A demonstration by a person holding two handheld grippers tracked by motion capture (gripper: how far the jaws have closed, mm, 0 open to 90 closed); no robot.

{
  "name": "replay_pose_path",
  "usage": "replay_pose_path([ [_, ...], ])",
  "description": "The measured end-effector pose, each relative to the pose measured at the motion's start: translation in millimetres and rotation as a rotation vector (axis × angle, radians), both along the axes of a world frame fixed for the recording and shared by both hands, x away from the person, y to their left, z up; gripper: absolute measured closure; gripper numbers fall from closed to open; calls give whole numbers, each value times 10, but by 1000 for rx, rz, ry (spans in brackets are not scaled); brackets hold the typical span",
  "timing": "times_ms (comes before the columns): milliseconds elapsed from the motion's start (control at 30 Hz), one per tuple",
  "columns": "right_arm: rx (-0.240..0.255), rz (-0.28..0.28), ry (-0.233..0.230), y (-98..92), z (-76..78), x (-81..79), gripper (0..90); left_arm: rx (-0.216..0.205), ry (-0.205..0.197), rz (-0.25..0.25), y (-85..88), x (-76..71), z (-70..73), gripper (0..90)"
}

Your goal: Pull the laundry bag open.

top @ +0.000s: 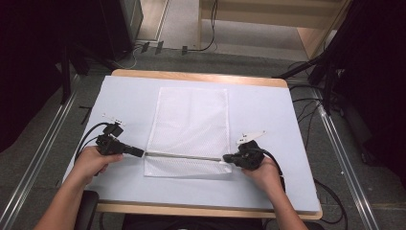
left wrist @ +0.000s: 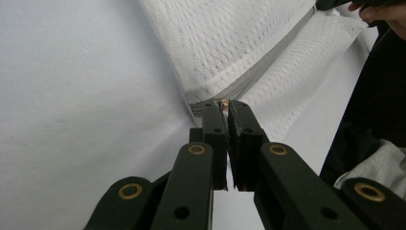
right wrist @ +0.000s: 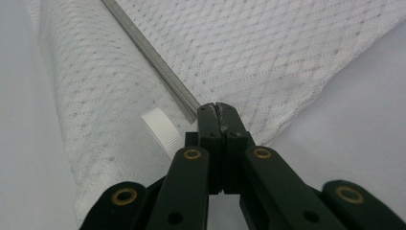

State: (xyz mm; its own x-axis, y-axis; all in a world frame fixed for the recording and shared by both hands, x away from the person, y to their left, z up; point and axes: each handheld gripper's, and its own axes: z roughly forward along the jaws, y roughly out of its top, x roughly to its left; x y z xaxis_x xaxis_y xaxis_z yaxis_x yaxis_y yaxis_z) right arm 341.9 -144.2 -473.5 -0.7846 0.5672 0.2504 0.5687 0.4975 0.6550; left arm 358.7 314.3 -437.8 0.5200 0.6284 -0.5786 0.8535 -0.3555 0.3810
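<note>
A white mesh bag [top: 191,120] lies flat in the middle of the white table [top: 124,96], with a grey zipper [top: 184,156] running across it near its front edge. My left gripper [top: 142,153] is at the zipper's left end. In the left gripper view its jaws [left wrist: 224,103] are shut on a small coppery zipper pull at the bag [left wrist: 230,38] corner. My right gripper [top: 225,158] is at the zipper's right end. Its jaws [right wrist: 215,106] are shut on the bag [right wrist: 268,48] edge just past the zipper [right wrist: 148,52], beside a white ribbed tab [right wrist: 160,129].
The table's wooden rim [top: 201,76] shows at the back and front. Black stands [top: 330,72] and cables [top: 311,115] sit on the floor to the right, and dark equipment [top: 67,67] to the left. Bare table surface flanks the bag on both sides.
</note>
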Motion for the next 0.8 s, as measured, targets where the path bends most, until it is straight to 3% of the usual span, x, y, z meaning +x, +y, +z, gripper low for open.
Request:
replay_pose_path([
  [167,-1,3,-1,1,1,1,900,3,-2,16,23,9,-14,879],
  [267,1,2,4,-4,1,3,900,-27,16,23,50,5,-5,877],
  [567,17,3,22,-14,-4,21,900,-5,-47,17,8,-12,11,862],
  [800,36,9,32,-14,27,33,768,-14,-95,23,31,-10,24,682],
])
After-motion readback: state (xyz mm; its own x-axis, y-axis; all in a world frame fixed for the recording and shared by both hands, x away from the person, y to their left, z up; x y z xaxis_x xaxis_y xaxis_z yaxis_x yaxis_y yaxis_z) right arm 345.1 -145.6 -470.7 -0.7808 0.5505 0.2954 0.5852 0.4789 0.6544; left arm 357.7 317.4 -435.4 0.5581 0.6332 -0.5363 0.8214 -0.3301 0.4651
